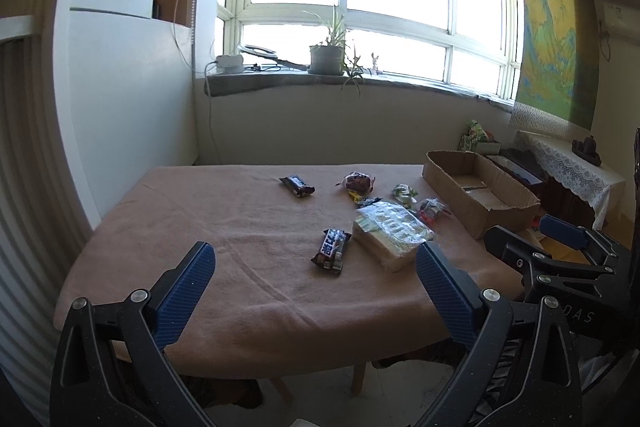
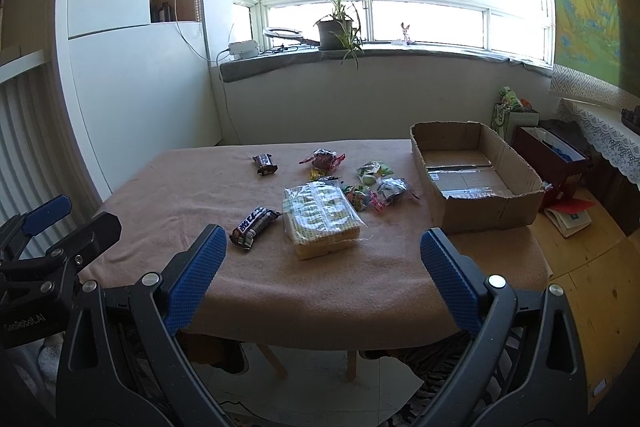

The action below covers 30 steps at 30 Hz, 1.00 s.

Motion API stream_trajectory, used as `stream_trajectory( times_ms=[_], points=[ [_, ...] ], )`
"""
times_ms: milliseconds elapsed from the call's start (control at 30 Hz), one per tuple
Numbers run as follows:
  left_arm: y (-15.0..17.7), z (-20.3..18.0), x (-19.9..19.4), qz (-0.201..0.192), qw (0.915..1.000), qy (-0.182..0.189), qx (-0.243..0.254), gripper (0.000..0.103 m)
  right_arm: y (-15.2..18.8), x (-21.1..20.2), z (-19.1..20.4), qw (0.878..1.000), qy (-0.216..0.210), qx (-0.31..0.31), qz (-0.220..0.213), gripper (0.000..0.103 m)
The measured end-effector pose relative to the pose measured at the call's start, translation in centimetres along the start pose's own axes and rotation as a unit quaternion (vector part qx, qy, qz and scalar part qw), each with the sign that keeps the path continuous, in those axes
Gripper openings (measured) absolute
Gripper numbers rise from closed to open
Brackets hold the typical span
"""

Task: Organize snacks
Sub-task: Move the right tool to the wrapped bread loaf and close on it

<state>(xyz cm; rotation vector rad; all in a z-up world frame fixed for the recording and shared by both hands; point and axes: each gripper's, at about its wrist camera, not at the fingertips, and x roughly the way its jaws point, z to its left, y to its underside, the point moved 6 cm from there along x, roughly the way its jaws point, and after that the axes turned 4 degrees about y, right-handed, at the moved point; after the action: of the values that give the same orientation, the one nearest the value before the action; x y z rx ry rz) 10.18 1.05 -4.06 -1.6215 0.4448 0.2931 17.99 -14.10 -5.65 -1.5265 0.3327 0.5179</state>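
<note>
Nothing has gone into the cardboard box yet, judging by its bare taped floor, so the step in hand looks like the first pick. Both tools hang short of the desk near edge: the left gripper and the right gripper each have their fingers spread wide apart and hold nothing. The snacks lie loose on the desk's cloth, left of the box. Nearest is the big cracker pack, a flat block in clear crinkly film; it would be best taken across its narrow sides, low on the block, since the film will likely slip and crumple if pinched from above. Just beside it on the left is a dark chocolate bar, slim and stiff, an easy grasp across its width. A second dark bar lies farther back, well apart from the rest. Between the cracker pack and the box sits a cluster of small sweets in glossy, puffy wrappers, some touching; these want a slow approach so one finger does not push the neighbours around. The pinkish cloth is soft and fuzzy and may bunch under a dragging finger. The box is open-topped with a ragged, torn rim, so drop items in from above.
</note>
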Motion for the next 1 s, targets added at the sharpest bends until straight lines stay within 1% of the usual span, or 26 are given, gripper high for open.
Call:
stream_trajectory(
  times_ms=[33, 67, 133, 167, 200, 233, 267, 300, 333, 367, 400, 433, 500, 567, 667, 733, 800, 933, 1000],
  points=[
    [0.1, 0.2, 0.8, 0.009, 0.9999, 0.006, -0.006, 0.098, 0.0, 0.6, -0.2, 1.000, -0.006, 0.001, 0.005, 0.099],
    [0.1, 0.4, 1.6, 0.018, 0.9997, 0.015, -0.013, 0.094, 0.0, 1.2, -0.4, 1.000, -0.011, 0.003, 0.009, 0.099],
    [0.3, 0.6, 3.3, 0.039, 0.9979, 0.042, -0.031, 0.089, 0.0, 2.5, -1.0, 1.000, -0.021, 0.010, 0.021, 0.099],
    [0.5, 0.6, 4.2, 0.049, 0.9961, 0.060, -0.042, 0.085, 0.0, 3.2, -1.2, 0.999, -0.029, 0.014, 0.028, 0.099],
    [0.7, 0.6, 5.1, 0.060, 0.9938, 0.078, -0.053, 0.077, 0.1, 4.0, -1.5, 0.999, -0.036, 0.019, 0.036, 0.099],
    [0.9, 0.5, 5.9, 0.073, 0.9911, 0.093, -0.062, 0.074, 0.1, 4.8, -1.8, 0.998, -0.042, 0.024, 0.045, 0.099],
    [1.1, 0.4, 6.8, 0.085, 0.9885, 0.105, -0.069, 0.070, 0.2, 5.7, -2.0, 0.997, -0.047, 0.030, 0.054, 0.093],
    [1.4, 0.2, 7.7, 0.095, 0.9854, 0.119, -0.076, 0.066, 0.3, 6.7, -2.2, 0.996, -0.055, 0.036, 0.066, 0.085],
    [1.6, 0.0, 8.5, 0.105, 0.9824, 0.131, -0.081, 0.064, 0.5, 7.7, -2.4, 0.994, -0.064, 0.043, 0.079, 0.081],
    [1.8, -0.2, 9.1, 0.116, 0.9786, 0.145, -0.088, 0.060, 0.8, 8.7, -2.6, 0.992, -0.073, 0.052, 0.091, 0.077],
    [1.9, -0.4, 9.8, 0.126, 0.9744, 0.159, -0.096, 0.058, 1.0, 9.7, -2.8, 0.990, -0.080, 0.062, 0.102, 0.074],
    [2.1, -0.7, 10.6, 0.138, 0.9691, 0.175, -0.106, 0.058, 1.2, 10.6, -3.0, 0.987, -0.087, 0.071, 0.113, 0.072],
    [2.5, -1.4, 11.8, 0.161, 0.9572, 0.207, -0.123, 0.058, 1.7, 12.5, -3.2, 0.982, -0.103, 0.087, 0.134, 0.066],
    [2.9, -2.0, 12.7, 0.175, 0.9504, 0.220, -0.134, 0.056, 2.0, 14.2, -3.5, 0.976, -0.116, 0.099, 0.155, 0.060],
    [3.2, -3.0, 14.0, 0.192, 0.9429, 0.233, -0.140, 0.055, 1.7, 16.1, -3.6, 0.974, -0.119, 0.092, 0.171, 0.060],
    [3.3, -3.5, 14.7, 0.199, 0.9413, 0.236, -0.137, 0.054, 1.3, 17.0, -3.7, 0.973, -0.121, 0.085, 0.177, 0.060],
    [3.4, -3.9, 15.6, 0.205, 0.9413, 0.233, -0.133, 0.053, 1.0, 18.0, -3.8, 0.969, -0.131, 0.083, 0.190, 0.060],
    [3.7, -4.4, 16.8, 0.216, 0.9388, 0.235, -0.130, 0.053, 0.8, 20.0, -3.8, 0.967, -0.128, 0.058, 0.213, 0.060],
    [3.9, -4.6, 17.5, 0.221, 0.9387, 0.232, -0.128, 0.053, 0.9, 21.0, -3.9, 0.964, -0.132, 0.057, 0.225, 0.060]
  ],
)
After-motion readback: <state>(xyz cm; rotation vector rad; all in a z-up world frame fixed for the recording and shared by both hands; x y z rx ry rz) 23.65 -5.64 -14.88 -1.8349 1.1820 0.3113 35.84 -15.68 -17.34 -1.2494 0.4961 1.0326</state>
